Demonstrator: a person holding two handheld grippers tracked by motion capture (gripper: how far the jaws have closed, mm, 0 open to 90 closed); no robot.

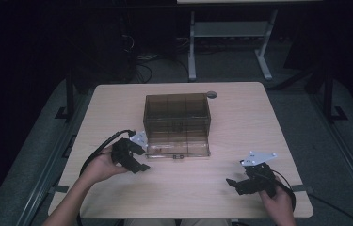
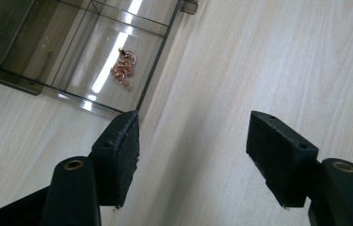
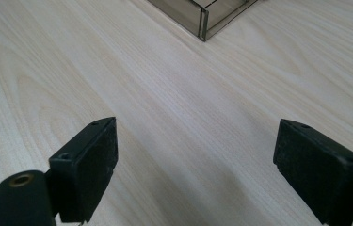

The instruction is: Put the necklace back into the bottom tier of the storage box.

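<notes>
High view first: a pale wooden tabletop (image 1: 240, 127) carries a smoky, see-through plastic organiser box (image 1: 177, 123) near its middle, divided into compartments, with its lid raised at the back. The person's forearms come in from the near edge. The left gripper (image 1: 139, 160) sits just beside the box's near left corner, angled toward its front edge, its cable looping back over the wrist. The right gripper (image 1: 234, 182) is well apart from the box, low on the right side of the tabletop, pointing leftward with its grey three-cornered plate on top.

From the left gripper view, the left gripper's two black jaws stand wide apart with nothing between them but bare wood; the pads press on nothing. Beyond the left jaw lies the front tray of the box, and in one of its compartments rests a small tangle of copper-coloured chain (image 2: 123, 69), lying on the clear floor under a strip of reflected light. Which compartment it is along the row I cannot tell from here.

From the right gripper view, the right gripper's jaws are likewise spread wide over empty wood, holding nothing. A corner of the box (image 3: 204, 21) shows far ahead of them, well clear of the pads.
</notes>
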